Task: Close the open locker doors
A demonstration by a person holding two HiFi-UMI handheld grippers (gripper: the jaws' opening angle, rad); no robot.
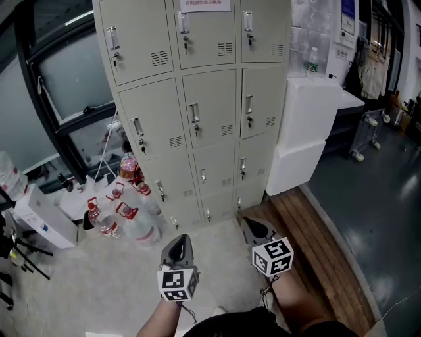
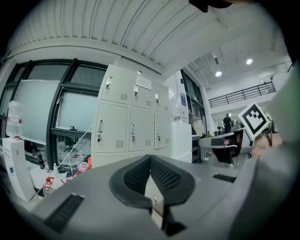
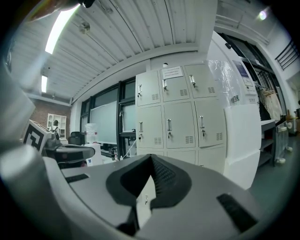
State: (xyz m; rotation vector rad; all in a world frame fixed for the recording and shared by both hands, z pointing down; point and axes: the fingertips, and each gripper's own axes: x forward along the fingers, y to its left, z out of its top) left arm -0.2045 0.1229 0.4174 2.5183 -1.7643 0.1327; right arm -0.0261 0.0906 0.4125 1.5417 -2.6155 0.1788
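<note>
The beige locker (image 1: 210,99) is set against the left side of the white boxes (image 1: 306,125). Three columns of doors (image 1: 214,92) are shown, all shut, each fitted with a handle (image 1: 195,112) and a vent (image 1: 225,129). The left gripper (image 1: 179,241) and right gripper (image 1: 254,225) are closed and empty.

Clear water bottles (image 1: 131,227) on the pale floor (image 1: 85,289) — white boxes (image 1: 306,112) near wooden planks (image 1: 322,250)

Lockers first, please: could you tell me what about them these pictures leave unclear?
- Top row of the lockers: in the head view, cut off by the upper edge.
- Print on the notice on the top middle door: cut by the edge in the head view, too small in both gripper views.
- Bottom rows: in the gripper views, mostly hidden behind the left tongs and the right tongs.
</note>
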